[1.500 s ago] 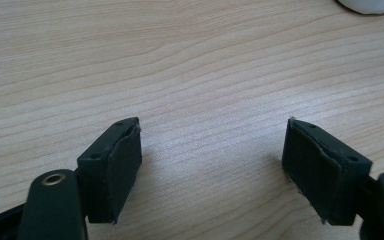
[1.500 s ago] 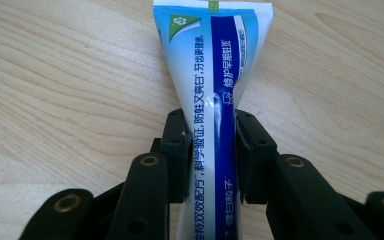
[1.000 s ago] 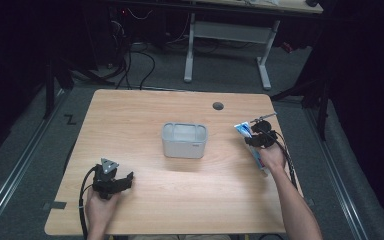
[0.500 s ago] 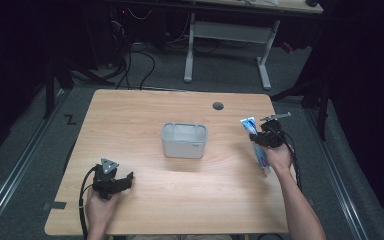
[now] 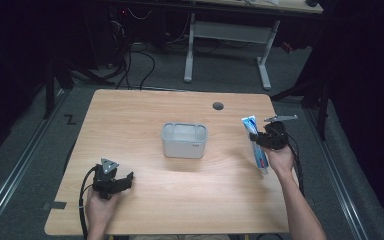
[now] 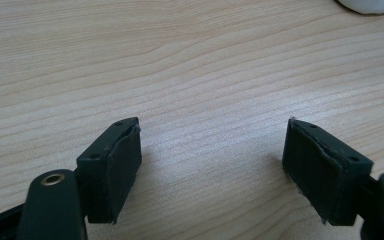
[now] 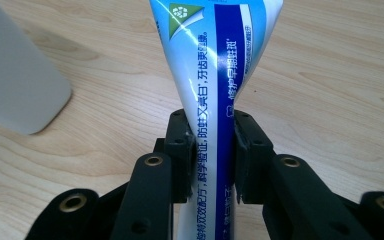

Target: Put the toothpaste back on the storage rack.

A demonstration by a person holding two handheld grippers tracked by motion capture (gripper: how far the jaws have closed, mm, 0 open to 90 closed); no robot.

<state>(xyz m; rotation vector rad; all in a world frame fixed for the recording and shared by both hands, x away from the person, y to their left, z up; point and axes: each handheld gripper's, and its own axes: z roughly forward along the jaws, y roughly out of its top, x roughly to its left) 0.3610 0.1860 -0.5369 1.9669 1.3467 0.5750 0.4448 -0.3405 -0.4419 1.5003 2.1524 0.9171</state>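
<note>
Toothpaste tube: being pinched mid-body by the right gripper, at the table's right side.
Left gripper: idling, jaws spread wide.
Risk: tube possibly slipping or swinging before reaching the plastic bin.

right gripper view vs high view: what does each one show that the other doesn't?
Right gripper view alone: the print on the toothpaste tube, a green recycling mark and white characters on a blue stripe, and both jaws pressed against the tube's sides.

High view alone: the left hand-held gripper resting near the front left of the table, the round hole near the far edge, and both forearms.

Shared: the right hand-held gripper shut on the tube, the translucent bin and the wooden tabletop.
</note>
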